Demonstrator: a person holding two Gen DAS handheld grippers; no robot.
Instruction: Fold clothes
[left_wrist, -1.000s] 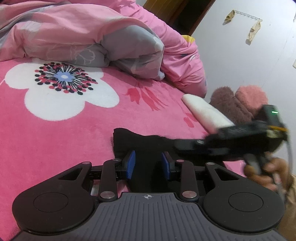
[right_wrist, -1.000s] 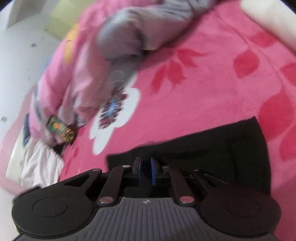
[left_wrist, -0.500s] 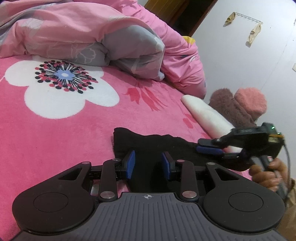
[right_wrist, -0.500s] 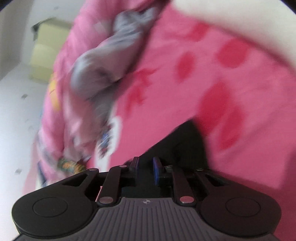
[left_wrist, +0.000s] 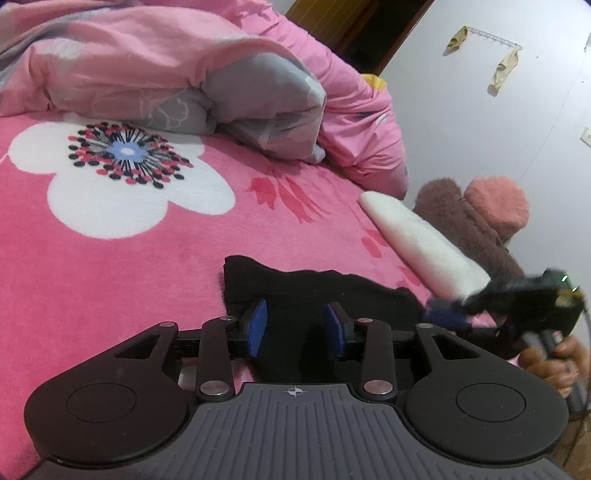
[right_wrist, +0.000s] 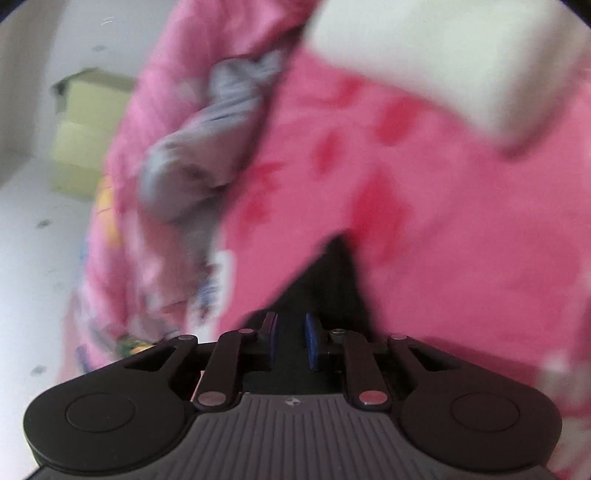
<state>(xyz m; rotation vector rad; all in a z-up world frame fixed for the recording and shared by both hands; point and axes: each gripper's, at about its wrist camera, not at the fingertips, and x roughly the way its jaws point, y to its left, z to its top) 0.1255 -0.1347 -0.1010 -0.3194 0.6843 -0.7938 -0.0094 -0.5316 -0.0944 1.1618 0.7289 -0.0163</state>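
The black garment (left_wrist: 295, 291) lies flat on the pink flowered blanket (left_wrist: 110, 266) near the bed's near edge, its close part hidden behind my left gripper (left_wrist: 297, 328) and its right end hidden behind my right gripper (left_wrist: 447, 314). What kind of garment it is I cannot make out; I see only a dark, ragged-edged patch. My left jaws are opening, blue pads apart, black cloth lying between them with neither pad pressing on it. In my right wrist view everything is smeared. There my right gripper (right_wrist: 291, 339) shows a narrow gap with dark cloth (right_wrist: 332, 280) in and beyond it; whether the pads pinch it I cannot tell. My hand (left_wrist: 554, 362) on the right handle is cut off at the picture's edge. Farther out, a white roll (left_wrist: 417, 243) lies by the blanket's right edge beside brown and pink fuzzy rolls (left_wrist: 476, 221), and a pink and grey quilt (left_wrist: 221, 85) is heaped along the far edge.
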